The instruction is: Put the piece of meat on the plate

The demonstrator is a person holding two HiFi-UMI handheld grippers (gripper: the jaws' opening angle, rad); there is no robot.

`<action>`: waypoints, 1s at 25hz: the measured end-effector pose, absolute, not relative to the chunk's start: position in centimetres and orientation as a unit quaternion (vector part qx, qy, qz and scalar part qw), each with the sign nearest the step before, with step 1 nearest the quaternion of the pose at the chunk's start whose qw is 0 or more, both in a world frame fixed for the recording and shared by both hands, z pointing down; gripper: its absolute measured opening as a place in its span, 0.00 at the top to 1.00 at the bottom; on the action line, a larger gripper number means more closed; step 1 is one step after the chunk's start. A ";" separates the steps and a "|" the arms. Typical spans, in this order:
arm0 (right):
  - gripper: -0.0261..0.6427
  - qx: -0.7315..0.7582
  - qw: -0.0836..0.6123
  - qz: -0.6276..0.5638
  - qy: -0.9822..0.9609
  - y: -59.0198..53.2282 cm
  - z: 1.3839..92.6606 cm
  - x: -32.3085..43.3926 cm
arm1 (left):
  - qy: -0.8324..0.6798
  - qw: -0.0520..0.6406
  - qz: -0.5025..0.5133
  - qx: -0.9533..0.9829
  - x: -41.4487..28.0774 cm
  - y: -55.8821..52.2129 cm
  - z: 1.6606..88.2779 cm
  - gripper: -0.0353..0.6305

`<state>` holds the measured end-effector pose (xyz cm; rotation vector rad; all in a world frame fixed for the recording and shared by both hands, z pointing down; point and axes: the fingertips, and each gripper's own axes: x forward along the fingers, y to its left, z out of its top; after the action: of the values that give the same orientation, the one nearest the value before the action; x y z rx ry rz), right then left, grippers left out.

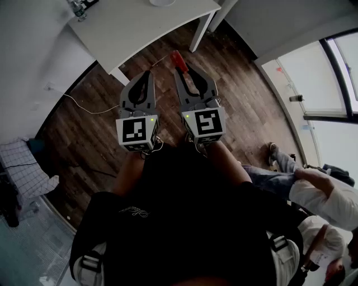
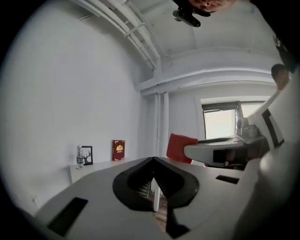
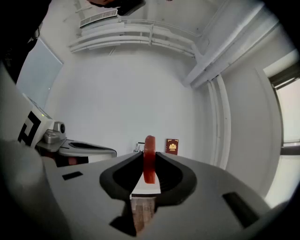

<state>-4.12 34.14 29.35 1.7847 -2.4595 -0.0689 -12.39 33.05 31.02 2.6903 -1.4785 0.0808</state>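
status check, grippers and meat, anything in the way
Left gripper shut, empty. Right gripper shut on the piece of meat, held level. Plate on the white table ahead, not reached. Nothing seen blocking the way.

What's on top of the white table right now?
A bottle, framed picture and red book by the wall, plus the rim of a plate. The held meat hides some tabletop.

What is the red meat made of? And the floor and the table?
Meat: probably a plastic or rubber toy, smooth, evenly red, stiff flat slab. Floor: looks like dark wood planks, with grain and seams showing. Table: matte white, maybe painted wood; can't tell for sure.
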 end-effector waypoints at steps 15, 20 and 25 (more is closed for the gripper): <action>0.82 0.611 0.066 -0.005 -0.789 33.7 30.5 -5.8 | -0.462 0.067 0.046 0.883 -15.6 32.0 34.2 0.94; 0.82 0.606 0.073 0.015 -0.792 33.2 31.1 -3.9 | -0.460 0.072 0.055 0.883 -15.0 31.4 35.2 0.94; 0.82 0.584 0.086 -0.007 -0.807 30.8 31.7 -0.1 | -0.472 0.077 0.075 0.875 -14.1 29.4 36.3 0.94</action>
<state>-0.13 30.81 31.68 1.7417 -2.4048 -0.0217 -14.12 29.38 36.27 2.6216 -1.4158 0.2254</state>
